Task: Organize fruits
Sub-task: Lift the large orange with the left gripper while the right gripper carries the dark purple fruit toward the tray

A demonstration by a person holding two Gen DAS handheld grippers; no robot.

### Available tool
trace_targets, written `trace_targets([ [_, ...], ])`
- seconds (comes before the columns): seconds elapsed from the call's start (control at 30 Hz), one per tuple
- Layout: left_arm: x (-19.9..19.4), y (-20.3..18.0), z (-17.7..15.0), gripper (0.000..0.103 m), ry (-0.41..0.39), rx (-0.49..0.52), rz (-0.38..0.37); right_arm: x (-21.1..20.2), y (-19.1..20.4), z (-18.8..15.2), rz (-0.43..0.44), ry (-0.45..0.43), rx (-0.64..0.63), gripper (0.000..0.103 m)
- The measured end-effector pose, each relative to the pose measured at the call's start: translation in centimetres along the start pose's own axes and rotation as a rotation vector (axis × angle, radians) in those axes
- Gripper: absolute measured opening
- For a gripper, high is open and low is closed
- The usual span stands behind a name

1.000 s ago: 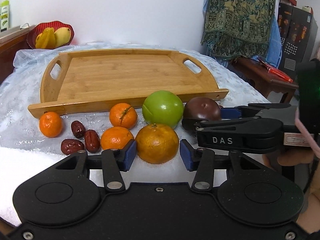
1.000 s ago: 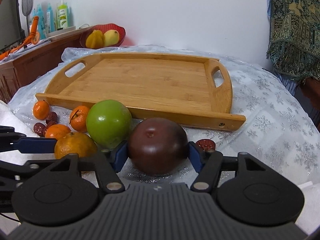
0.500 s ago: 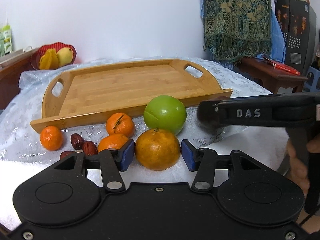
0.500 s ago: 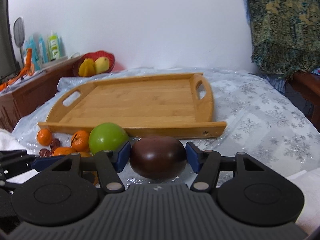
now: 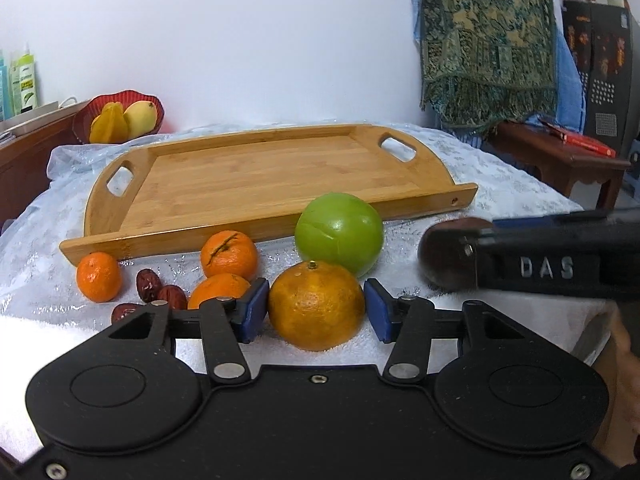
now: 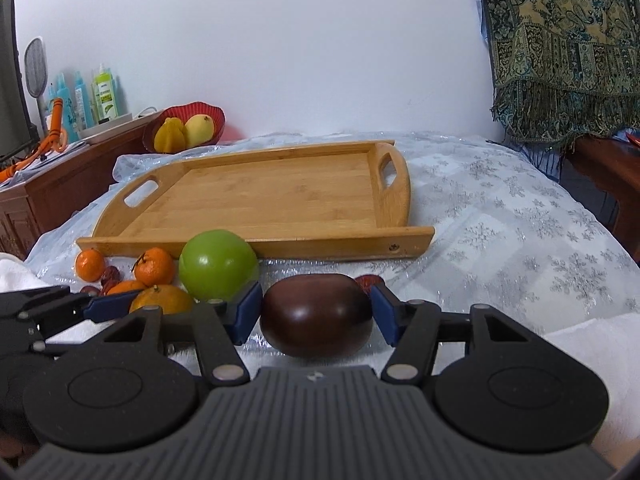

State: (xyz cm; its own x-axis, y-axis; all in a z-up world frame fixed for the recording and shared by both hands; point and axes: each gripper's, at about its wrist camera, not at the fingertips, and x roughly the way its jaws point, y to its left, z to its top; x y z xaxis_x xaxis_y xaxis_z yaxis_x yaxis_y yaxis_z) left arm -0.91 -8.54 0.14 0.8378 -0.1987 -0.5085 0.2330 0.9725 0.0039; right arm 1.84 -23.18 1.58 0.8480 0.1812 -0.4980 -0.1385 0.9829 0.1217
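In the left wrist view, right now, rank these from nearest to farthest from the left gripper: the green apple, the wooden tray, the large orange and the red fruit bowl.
1. large orange, between the left gripper fingers.
2. green apple, just behind it, slightly right.
3. wooden tray, beyond the apple, across the middle.
4. red fruit bowl, far back on the left.
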Motion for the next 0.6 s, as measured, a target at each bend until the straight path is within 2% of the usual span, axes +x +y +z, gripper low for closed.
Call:
trace_targets([
  [0.13,-0.2,-0.2,0.0,0.049,-0.005,0.016,0.013,-0.1,0.0,-0.3,0.005,0.004,-0.012,0.064],
  [0.27,-0.4,-0.4,-0.1,0.049,-0.008,0.035,0.017,0.5,-0.9,-0.4,0.038,0.05,0.046,0.075],
  [0.53,-1.0,-0.4,-0.1,0.049,-0.017,0.05,0.026,1.0,-1.5,-0.7,0.068,0.087,0.095,0.075],
  [0.6,-1.4,-0.5,-0.2,0.049,-0.027,0.065,0.035,1.1,-1.5,-0.7,0.073,0.092,0.098,0.071],
])
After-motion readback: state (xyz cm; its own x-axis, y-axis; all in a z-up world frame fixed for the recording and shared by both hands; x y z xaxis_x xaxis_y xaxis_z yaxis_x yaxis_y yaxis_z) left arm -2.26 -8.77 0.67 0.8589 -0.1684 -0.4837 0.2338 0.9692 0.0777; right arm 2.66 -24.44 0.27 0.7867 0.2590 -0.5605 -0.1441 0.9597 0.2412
